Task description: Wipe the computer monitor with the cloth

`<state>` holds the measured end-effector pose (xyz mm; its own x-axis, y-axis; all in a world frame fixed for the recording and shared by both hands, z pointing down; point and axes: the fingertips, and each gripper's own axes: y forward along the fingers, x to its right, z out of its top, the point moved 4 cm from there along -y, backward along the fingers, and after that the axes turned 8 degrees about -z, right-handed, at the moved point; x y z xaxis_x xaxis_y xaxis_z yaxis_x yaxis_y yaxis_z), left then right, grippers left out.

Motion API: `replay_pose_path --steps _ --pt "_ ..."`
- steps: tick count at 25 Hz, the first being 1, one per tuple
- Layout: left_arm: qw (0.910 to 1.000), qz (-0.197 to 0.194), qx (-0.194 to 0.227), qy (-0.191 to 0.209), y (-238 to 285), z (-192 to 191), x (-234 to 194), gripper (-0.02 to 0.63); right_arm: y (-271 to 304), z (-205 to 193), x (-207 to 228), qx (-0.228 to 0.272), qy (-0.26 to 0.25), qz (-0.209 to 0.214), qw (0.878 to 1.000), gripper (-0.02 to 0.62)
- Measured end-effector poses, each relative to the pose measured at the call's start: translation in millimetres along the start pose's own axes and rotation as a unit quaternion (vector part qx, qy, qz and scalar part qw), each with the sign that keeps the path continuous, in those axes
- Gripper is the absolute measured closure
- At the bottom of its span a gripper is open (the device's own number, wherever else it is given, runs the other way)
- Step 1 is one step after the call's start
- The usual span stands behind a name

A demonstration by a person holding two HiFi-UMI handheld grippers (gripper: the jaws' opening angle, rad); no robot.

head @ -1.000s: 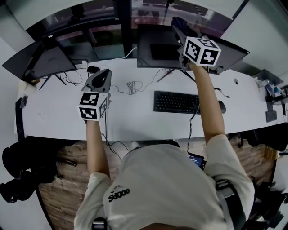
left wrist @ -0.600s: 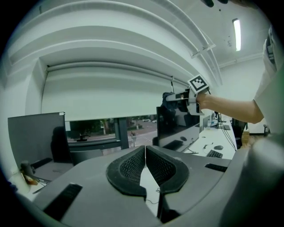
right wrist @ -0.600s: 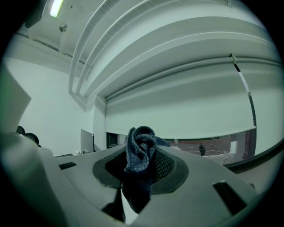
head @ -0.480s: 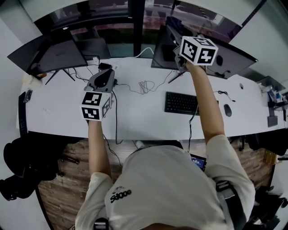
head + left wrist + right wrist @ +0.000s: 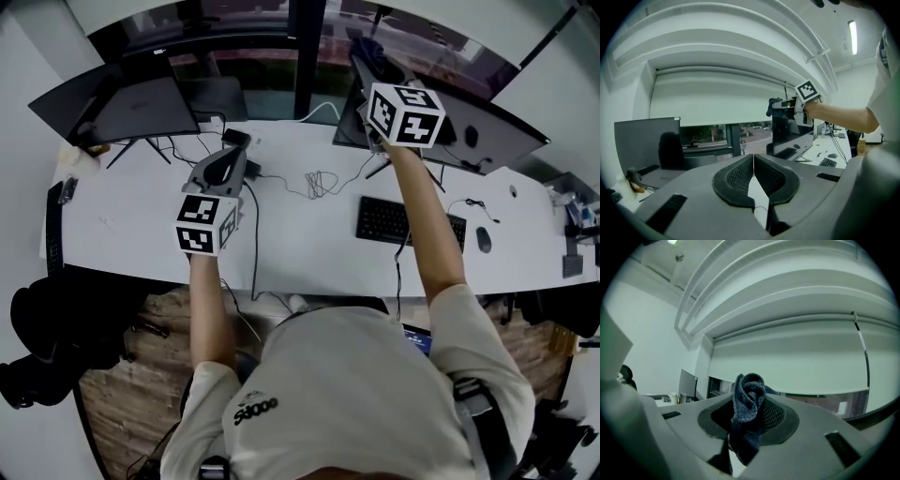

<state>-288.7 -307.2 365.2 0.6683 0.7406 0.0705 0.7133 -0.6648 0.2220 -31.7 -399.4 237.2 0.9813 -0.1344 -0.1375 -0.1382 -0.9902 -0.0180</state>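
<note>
The cloth (image 5: 746, 411), bunched in the right gripper's (image 5: 375, 73) clamped jaws, sits at the computer monitor's (image 5: 497, 131) upper left corner — the screen stretches away rightward — while the left gripper (image 5: 222, 171), jaws pressed together on nothing, hangs well apart.

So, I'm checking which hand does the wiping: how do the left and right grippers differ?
The right gripper is shut on the blue cloth; the left gripper is shut on nothing. The right gripper is up at the top of the monitor; the left gripper hangs over the desk, away from it. Both carry marker cubes.
</note>
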Motion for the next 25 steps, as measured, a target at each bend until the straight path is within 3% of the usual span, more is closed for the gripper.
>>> replay_pose_path --steps 3,8,14,25 --pt "1.0000 -0.005 -0.006 0.000 2.5 -4.0 2.2 0.586 -2.8 -9.8 -10.6 -0.001 -0.042 0.000 0.999 0.491" --pt "0.9999 -0.011 -0.003 -0.002 10.8 -2.2 6.8 0.586 -3.4 -17.4 -15.1 -0.011 -0.031 0.020 0.999 0.491" --pt "0.9998 -0.020 -0.005 -0.006 22.9 -5.2 15.7 0.586 1.4 -36.9 -22.6 -0.037 -0.093 0.027 0.995 0.491" --pt "0.9995 -0.008 -0.021 -0.021 36.9 -20.8 14.0 0.587 11.4 -95.2 -25.0 -0.099 -0.073 0.045 0.991 0.491"
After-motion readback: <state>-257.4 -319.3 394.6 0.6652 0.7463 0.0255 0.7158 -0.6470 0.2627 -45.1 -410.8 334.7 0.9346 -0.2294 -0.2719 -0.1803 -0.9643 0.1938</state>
